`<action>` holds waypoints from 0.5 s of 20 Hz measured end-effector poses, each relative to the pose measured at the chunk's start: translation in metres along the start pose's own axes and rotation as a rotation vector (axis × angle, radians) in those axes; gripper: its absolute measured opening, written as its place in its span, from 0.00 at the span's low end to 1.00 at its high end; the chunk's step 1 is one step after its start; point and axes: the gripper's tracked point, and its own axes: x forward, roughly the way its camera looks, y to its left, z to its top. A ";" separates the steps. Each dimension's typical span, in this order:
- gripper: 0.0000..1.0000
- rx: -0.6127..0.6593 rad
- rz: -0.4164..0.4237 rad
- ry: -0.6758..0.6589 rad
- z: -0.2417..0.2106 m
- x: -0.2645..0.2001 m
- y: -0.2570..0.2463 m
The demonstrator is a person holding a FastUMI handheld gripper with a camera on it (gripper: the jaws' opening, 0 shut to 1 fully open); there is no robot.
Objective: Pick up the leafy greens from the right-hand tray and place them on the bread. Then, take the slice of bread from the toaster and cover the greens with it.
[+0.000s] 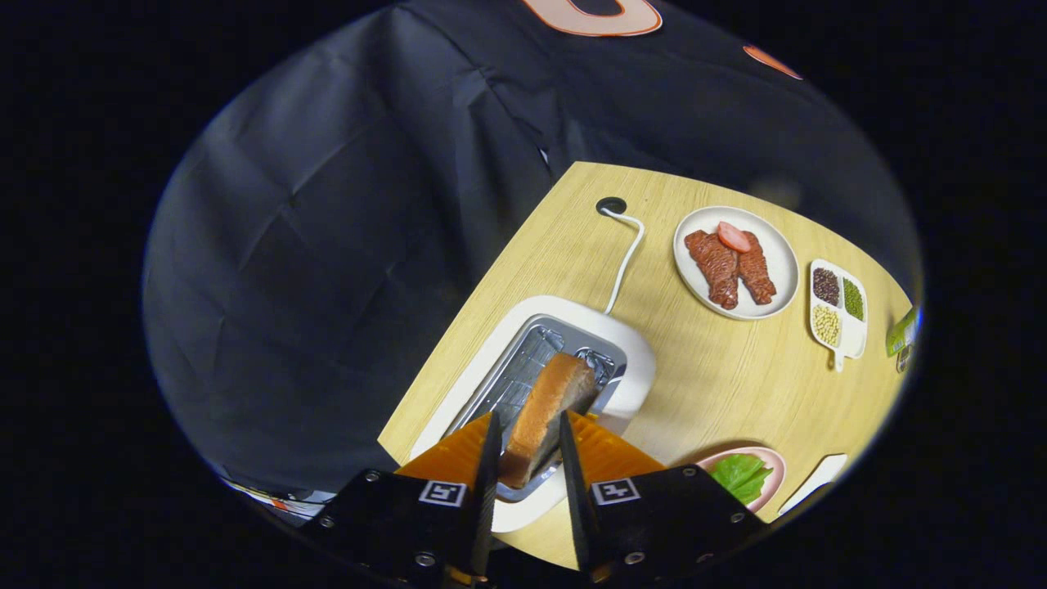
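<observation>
Bread slice (546, 413) in toaster (630, 348) — light, stiff-ish, crumbly; hand-held gripper (527, 446) fingers straddle it w/ jaws apart, not clamped — pinch flat faces gently.

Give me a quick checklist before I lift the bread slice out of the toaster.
1. Hand-held gripper astride the bread slice, one finger each side: ok.
2. Both fingers pressing firmly on the slice: cannot tell; they look close against it.
3. Slice standing in the toaster slot, free of the slot's walls: cannot tell.
4. Power cord trails away behind the toaster, clear of the lift path: ok.
5. Leafy greens lying on the pink plate: ok; bread under them: cannot tell.
6. Meat plate and bean dish well away: ok.
</observation>
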 end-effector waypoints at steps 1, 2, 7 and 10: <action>0.36 -0.012 0.002 0.006 -0.003 -0.001 -0.001; 0.33 -0.022 0.004 0.005 -0.005 -0.002 -0.001; 0.14 -0.045 0.031 -0.053 0.000 -0.014 0.000; 0.14 -0.077 0.060 -0.095 -0.001 -0.024 -0.002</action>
